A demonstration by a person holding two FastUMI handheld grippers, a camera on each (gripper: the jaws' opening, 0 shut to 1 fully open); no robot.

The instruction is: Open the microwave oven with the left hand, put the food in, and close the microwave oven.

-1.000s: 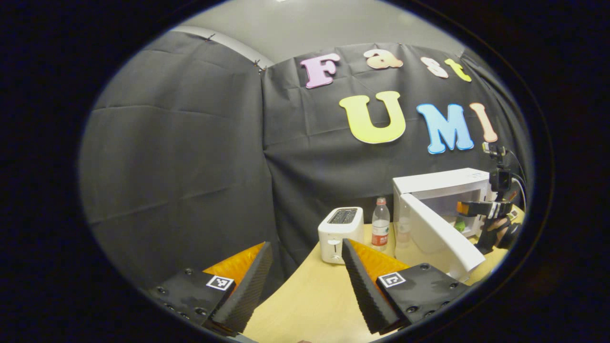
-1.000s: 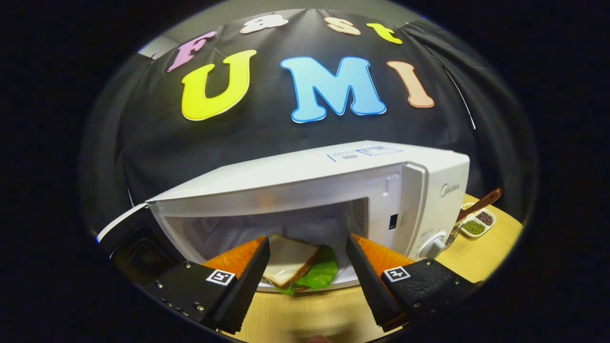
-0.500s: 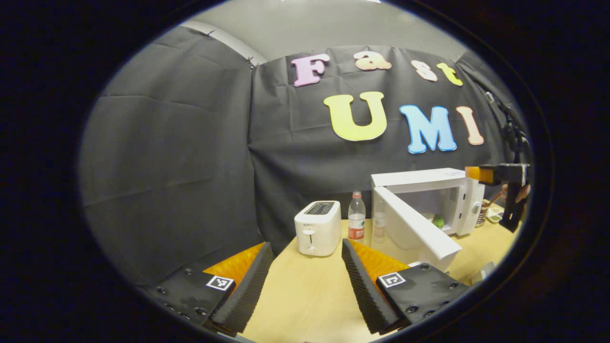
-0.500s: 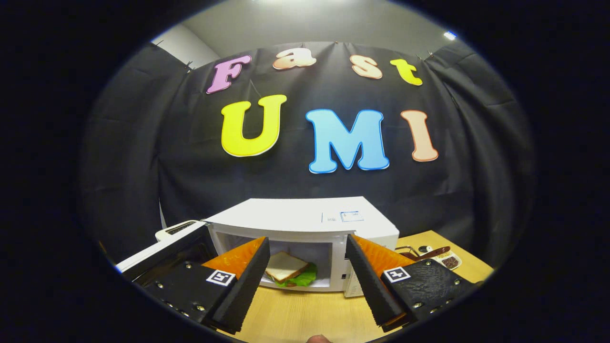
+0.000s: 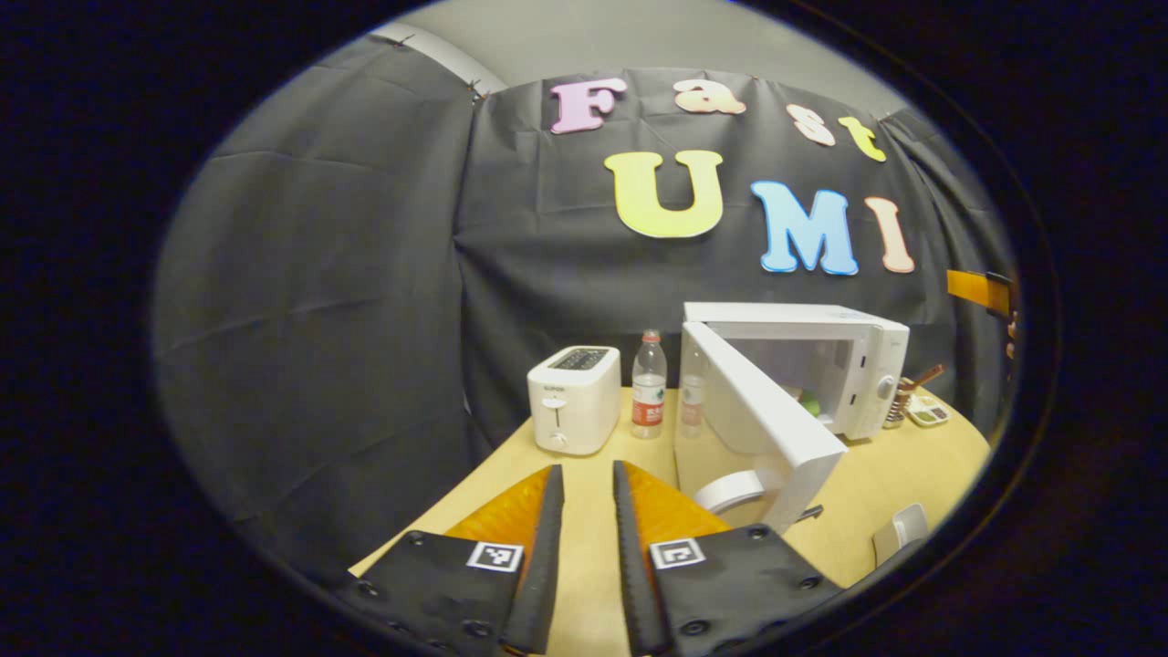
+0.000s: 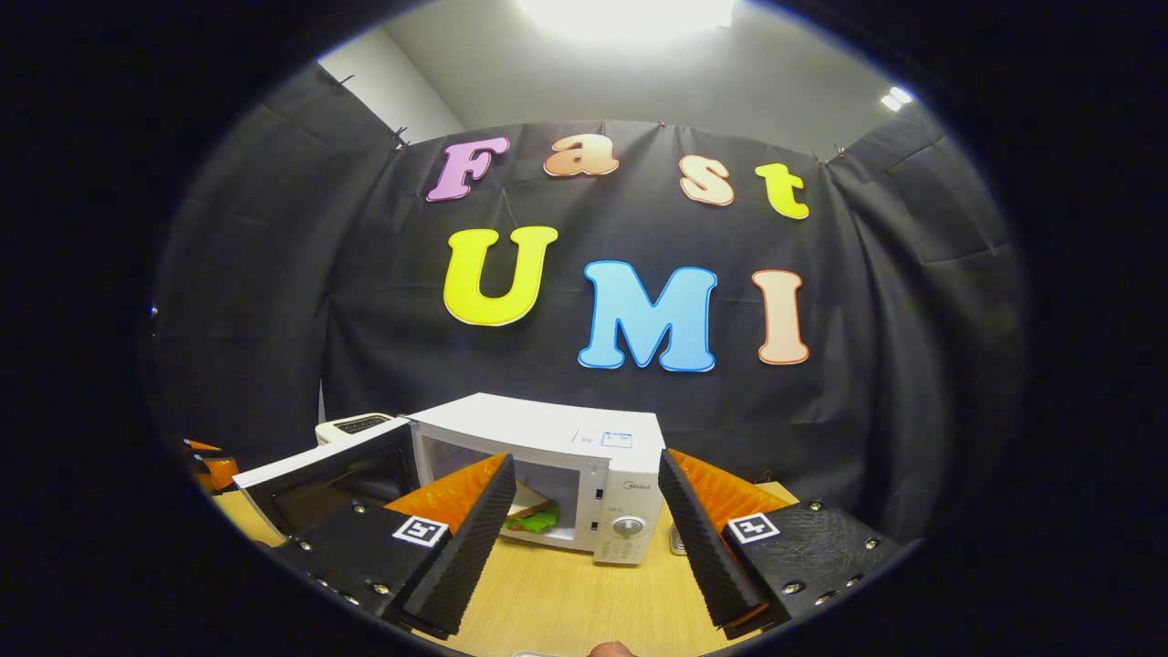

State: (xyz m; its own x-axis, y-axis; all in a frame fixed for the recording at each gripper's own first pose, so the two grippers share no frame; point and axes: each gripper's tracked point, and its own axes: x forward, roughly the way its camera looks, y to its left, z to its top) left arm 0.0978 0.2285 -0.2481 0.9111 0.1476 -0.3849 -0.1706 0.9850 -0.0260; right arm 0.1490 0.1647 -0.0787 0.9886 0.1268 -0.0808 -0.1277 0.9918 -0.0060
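No legible wording anywhere in either view. Small dark brand mark on the microwave (image 6: 547, 433) front, above the dial, too small to make out. White sticker (image 6: 602, 439) with blue print on its top, unreadable. Red label (image 5: 649, 412) around the water bottle (image 5: 649, 365), print too fine to read. Tiny dark mark on the toaster (image 5: 573, 399) front, illegible. Square black-and-white code tags, patterns rather than letters or numbers: two on the left gripper (image 5: 588, 470), two on the right gripper (image 6: 585, 459).
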